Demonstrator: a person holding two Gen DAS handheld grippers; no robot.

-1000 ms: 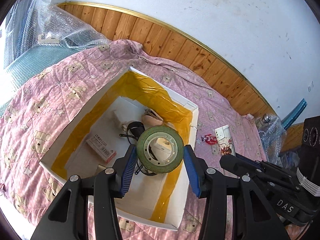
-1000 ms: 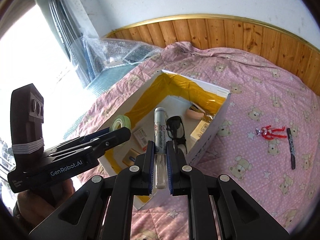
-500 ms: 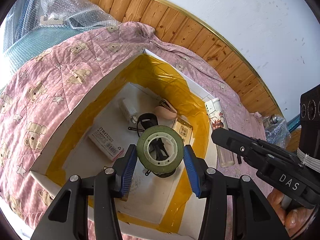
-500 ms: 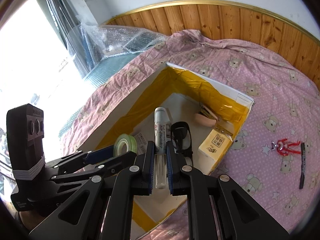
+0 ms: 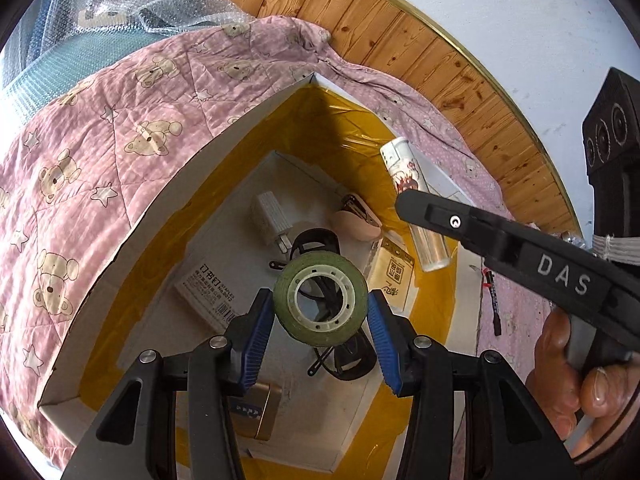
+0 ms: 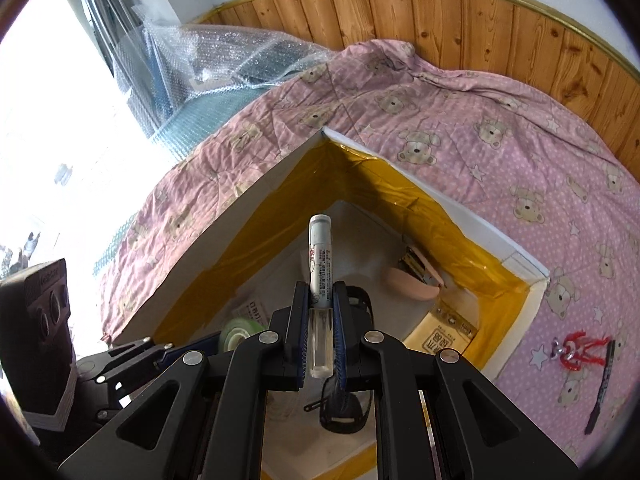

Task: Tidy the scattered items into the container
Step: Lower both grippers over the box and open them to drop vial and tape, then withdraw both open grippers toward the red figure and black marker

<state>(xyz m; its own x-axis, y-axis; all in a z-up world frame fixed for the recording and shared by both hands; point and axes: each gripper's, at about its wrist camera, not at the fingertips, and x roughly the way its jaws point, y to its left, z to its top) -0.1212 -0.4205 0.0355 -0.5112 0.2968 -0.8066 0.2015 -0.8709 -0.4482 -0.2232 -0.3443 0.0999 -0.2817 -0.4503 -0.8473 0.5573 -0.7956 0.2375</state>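
Note:
A white cardboard box (image 5: 192, 160) lined with yellow tape lies on a pink bear-print quilt (image 5: 100, 128). My left gripper (image 5: 320, 312) is shut on a green tape roll (image 5: 320, 332) and hangs over the box's inside. My right gripper (image 6: 320, 312) is shut on a white tube with a clear end (image 6: 320, 264), also above the box (image 6: 472, 220). That tube (image 5: 412, 200) and the right gripper's finger (image 5: 460, 224) show over the box's far right wall. The tape roll (image 6: 238, 332) shows low on the left in the right wrist view.
The box holds a white charger (image 5: 270, 220), a pink stapler (image 5: 356, 224), a staple box (image 5: 208, 292), black sunglasses (image 5: 316, 240) and a tan packet (image 5: 394, 276). A red figure (image 6: 576, 350) and a black pen (image 6: 600, 388) lie on the quilt to the right. Bubble wrap (image 6: 224, 56) is piled at the back left.
Both grippers have moved forward and down over the box, which now fills more of each view. The tube has come in above the box's right wall. Neither grip has changed.

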